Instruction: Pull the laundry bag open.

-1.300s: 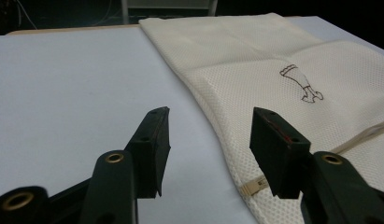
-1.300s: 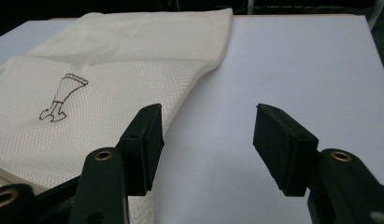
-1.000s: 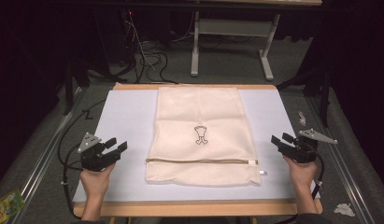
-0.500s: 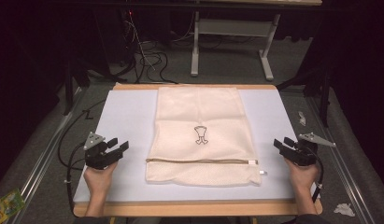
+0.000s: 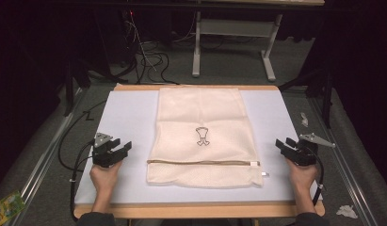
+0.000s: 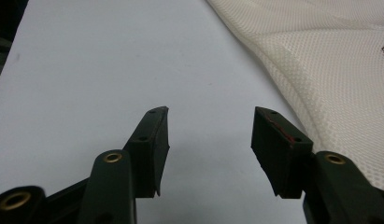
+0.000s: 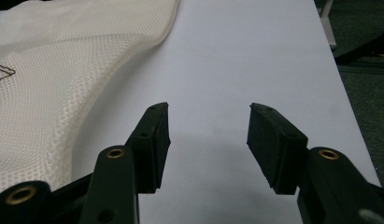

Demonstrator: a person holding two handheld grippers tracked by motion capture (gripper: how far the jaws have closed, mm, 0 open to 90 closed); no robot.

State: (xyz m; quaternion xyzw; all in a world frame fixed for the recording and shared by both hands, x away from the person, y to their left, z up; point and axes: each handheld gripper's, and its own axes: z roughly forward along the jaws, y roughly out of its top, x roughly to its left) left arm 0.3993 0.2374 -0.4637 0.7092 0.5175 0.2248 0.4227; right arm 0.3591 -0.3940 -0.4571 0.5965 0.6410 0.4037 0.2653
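1. High view: a cream mesh bag point(image 5: 204, 136) lies flat mid-surface point(image 5: 130, 113), between the left claw point(image 5: 119, 149) and right claw point(image 5: 285, 145), apart from both.
2. Left gripper view: jaws spread wide, holding nothing, bag point(image 6: 330, 60) at the right.
3. Right gripper view: jaws wide, holding nothing, bag point(image 7: 63, 60) at the left.

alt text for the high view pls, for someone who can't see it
A cream mesh laundry bag lies flat in the middle of a white-topped table, its zipper running across near the person's edge. The person's hands hold the open left gripper and right gripper on either side of the bag, neither touching it.
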